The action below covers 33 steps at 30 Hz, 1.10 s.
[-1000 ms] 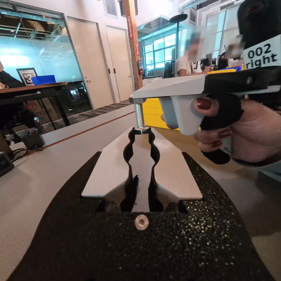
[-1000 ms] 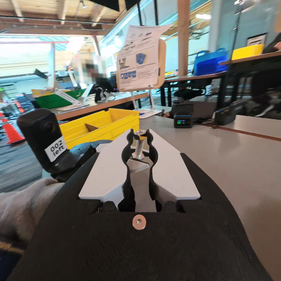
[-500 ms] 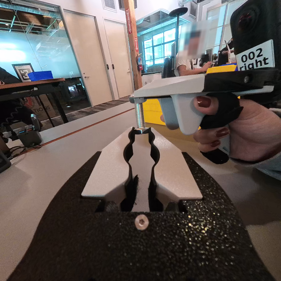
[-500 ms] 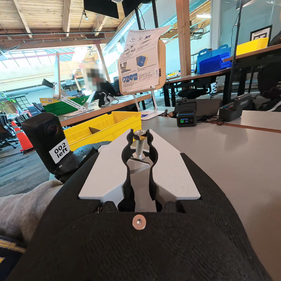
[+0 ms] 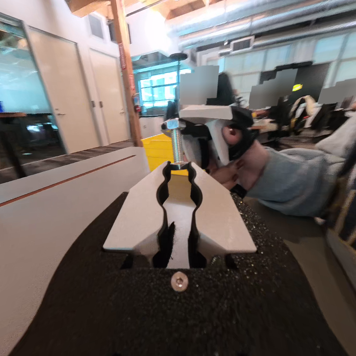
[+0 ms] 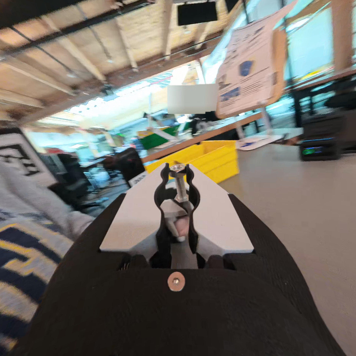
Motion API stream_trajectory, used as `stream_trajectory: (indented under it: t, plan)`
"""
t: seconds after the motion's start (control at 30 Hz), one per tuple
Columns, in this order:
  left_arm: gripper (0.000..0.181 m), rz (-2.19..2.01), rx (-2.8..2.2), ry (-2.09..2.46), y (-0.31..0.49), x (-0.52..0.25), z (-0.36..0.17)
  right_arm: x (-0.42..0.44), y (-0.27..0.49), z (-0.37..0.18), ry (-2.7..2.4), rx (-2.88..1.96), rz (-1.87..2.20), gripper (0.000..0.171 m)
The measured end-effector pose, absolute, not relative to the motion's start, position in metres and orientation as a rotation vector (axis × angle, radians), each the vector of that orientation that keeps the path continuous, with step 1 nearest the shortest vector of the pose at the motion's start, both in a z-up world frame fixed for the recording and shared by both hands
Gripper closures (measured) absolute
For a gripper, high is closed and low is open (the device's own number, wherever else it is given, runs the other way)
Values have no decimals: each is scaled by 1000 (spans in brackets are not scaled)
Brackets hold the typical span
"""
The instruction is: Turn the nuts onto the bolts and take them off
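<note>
The right tongs were clenched on the head of the bolt, held up in the air above the gray surface. The left tongs pinched the nut at the bottom tip of the bolt. It looked barely on, so most turning was left, or it was nearly off

Two handheld tools, white-fingered on black bodies, worked by a person in a pale sweatshirt.

The left tool has two flat white fingers with wavy black inner edges, set on a speckled, rough black body with one silver screw near its middle. The right tool is built alike, white fingers on matte black, with a silver screw. The sleeve is light grey-blue; the garment carries navy and yellow markings.
</note>
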<state>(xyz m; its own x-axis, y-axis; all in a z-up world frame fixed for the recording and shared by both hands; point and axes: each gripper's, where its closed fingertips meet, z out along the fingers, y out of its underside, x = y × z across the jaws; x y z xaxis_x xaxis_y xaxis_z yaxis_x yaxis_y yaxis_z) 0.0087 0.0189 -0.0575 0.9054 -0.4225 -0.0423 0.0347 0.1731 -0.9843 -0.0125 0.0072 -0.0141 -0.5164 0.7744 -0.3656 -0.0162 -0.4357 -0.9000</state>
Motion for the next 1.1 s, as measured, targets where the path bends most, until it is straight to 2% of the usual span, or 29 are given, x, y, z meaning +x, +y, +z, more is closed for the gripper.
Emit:
stream_trajectory:
  t: [0.13, 0.5, 1.03, 1.1]
  plan:
    - [166, -411, -1368, 358, 17, 16, -58, -8, 5, -15, -1291, -1110, 2184, 155]
    - [166, -235, -1468, 261, 31, 3, -69, -18, 21, -24, -1012, -1202, 1738, 155]
    - [166, -202, -1488, 279, 33, 3, -72, -16, 24, -29, -970, -1189, 1606, 155]
    - [166, -207, -1491, 279, 34, 3, -73, -14, 23, -26, -975, -1158, 1601, 143]
